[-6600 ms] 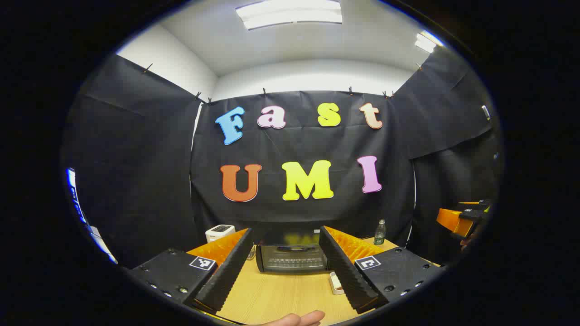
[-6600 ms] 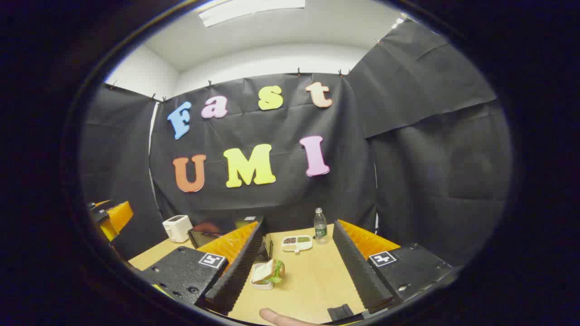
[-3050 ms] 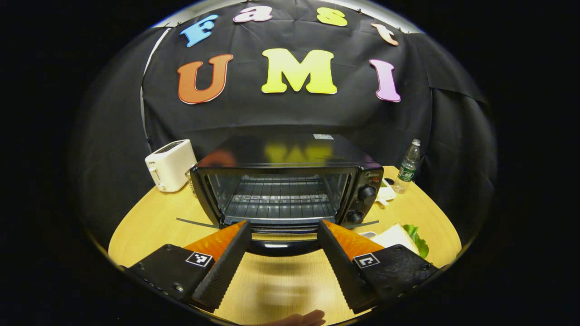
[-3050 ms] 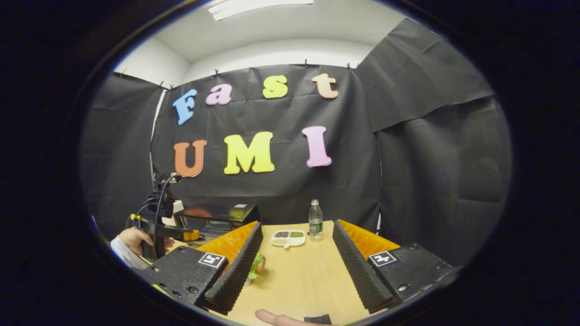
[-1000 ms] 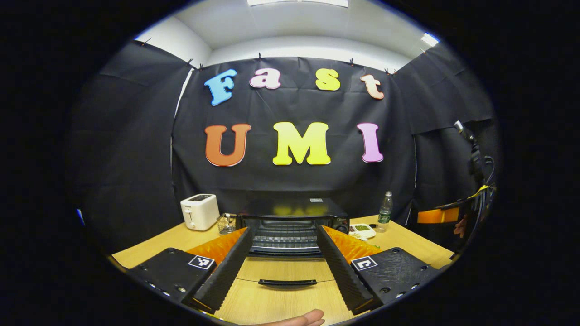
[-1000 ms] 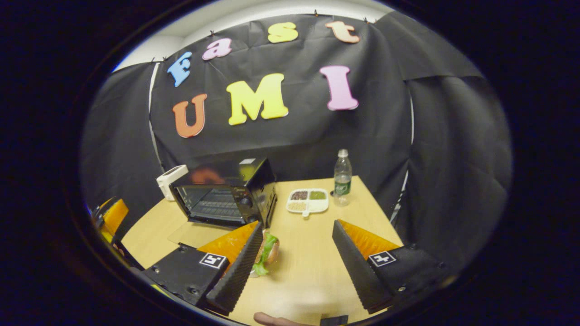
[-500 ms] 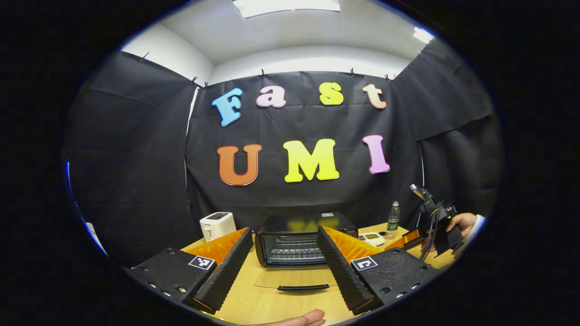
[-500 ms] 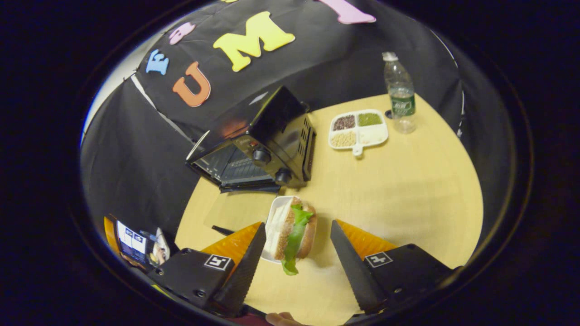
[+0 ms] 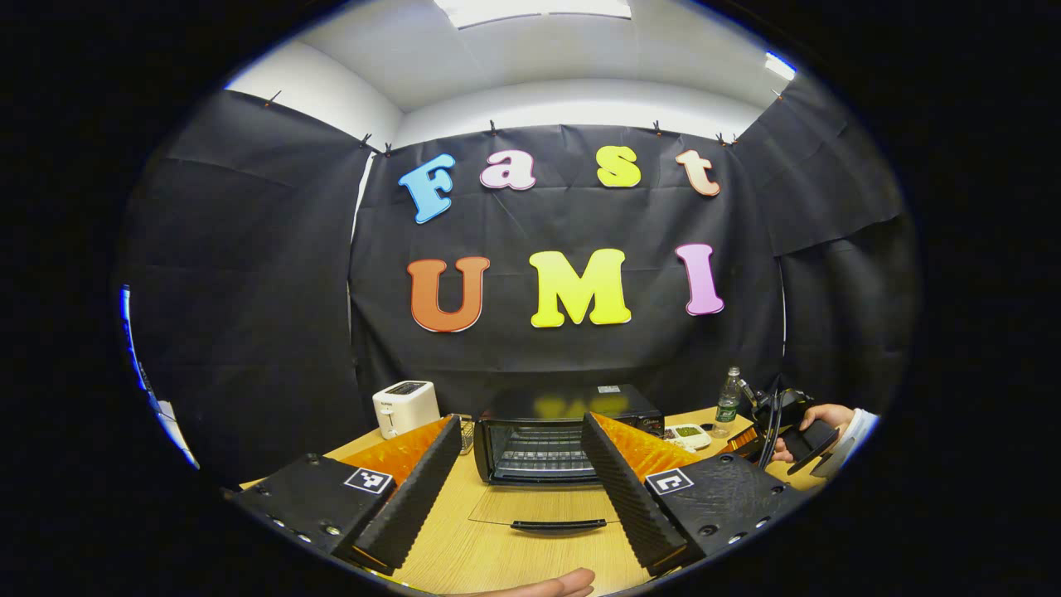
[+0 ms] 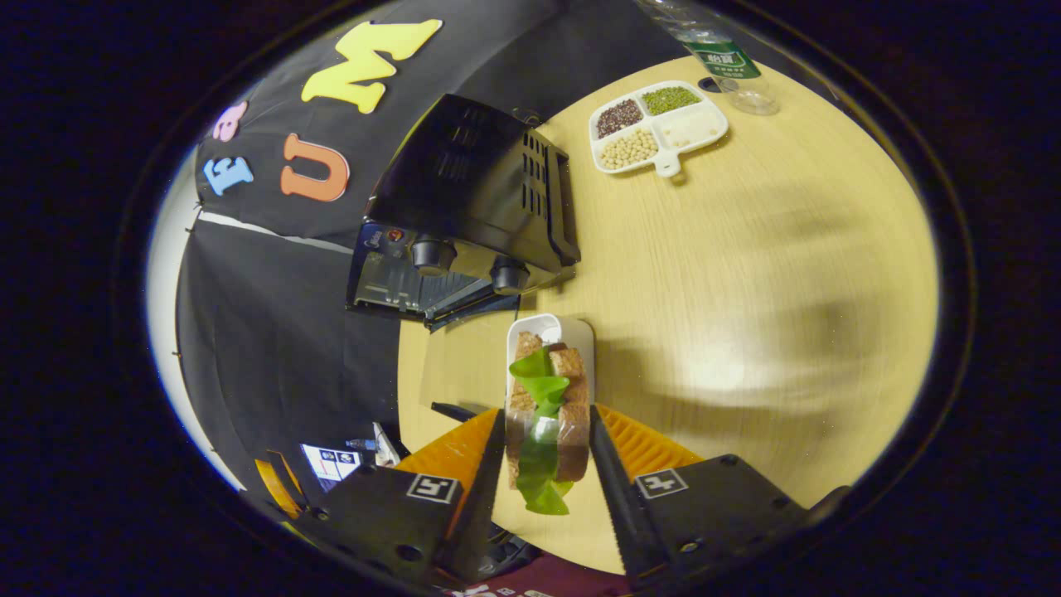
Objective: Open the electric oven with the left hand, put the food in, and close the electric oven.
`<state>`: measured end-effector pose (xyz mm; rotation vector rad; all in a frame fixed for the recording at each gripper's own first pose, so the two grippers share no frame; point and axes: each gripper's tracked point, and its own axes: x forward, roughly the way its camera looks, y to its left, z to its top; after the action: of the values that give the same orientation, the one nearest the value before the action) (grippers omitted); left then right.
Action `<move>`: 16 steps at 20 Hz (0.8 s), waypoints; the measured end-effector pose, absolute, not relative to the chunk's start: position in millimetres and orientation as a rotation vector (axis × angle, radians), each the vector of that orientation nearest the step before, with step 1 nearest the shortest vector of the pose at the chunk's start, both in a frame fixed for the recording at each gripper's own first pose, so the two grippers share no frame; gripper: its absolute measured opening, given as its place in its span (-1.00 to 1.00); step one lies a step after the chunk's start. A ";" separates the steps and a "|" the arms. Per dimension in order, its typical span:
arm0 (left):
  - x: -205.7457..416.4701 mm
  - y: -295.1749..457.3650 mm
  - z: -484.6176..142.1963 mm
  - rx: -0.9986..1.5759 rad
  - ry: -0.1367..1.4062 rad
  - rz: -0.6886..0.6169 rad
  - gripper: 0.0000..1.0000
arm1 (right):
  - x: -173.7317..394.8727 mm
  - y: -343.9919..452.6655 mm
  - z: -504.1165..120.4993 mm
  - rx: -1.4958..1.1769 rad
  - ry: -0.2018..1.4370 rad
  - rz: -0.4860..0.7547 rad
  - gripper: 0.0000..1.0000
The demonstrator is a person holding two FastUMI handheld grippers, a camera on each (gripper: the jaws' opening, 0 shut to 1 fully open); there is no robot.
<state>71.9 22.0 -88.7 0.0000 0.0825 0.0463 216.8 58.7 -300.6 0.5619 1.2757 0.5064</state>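
Observation:
The black electric oven (image 9: 539, 435) stands at the middle of the wooden table, its glass door (image 9: 543, 506) folded down flat with the handle toward me. My left gripper (image 9: 518, 489) hovers open in front of that door, holding nothing. In the right gripper view, a sandwich (image 10: 547, 390) of brown bread and green lettuce sits between my right gripper's (image 10: 545, 412) fingers, which press on both its sides. Its far end lies over a small white dish (image 10: 554, 327). The oven (image 10: 472, 191) is just beyond, seen from its knob side. Whether the sandwich is off the dish I cannot tell.
A white toaster (image 9: 404, 406) stands left of the oven. A divided white plate of grains (image 10: 659, 124) and a water bottle (image 10: 713, 58) sit at the table's far right. A hand with the other gripper (image 9: 796, 431) shows at the right in the left gripper view.
My right gripper swung down over the sandwich and shut on it. My left gripper drew back a little from the oven, whose door lies open.

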 end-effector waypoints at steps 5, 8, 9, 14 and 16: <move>70.1 24.1 -97.9 0.013 0.107 0.049 0.90 | 214.7 58.6 -299.2 0.555 1.259 0.518 -0.08; 67.1 25.1 -96.7 0.007 0.102 0.045 0.90 | 214.9 60.4 -300.3 0.569 1.267 0.514 -0.11; 66.0 25.5 -95.6 0.003 0.098 0.044 0.90 | 213.5 60.5 -300.4 0.572 1.274 0.518 -0.12; 60.3 25.7 -96.6 -0.006 0.097 0.037 0.90 | 213.4 64.6 -300.3 0.580 1.263 0.544 -0.11; 58.3 28.1 -95.9 -0.004 0.096 0.033 0.90 | 212.4 63.3 -297.8 0.583 1.244 0.529 -0.19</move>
<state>58.3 28.1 -95.9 -0.0041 0.0961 0.0332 212.4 63.3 -297.8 0.5834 1.2436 0.5286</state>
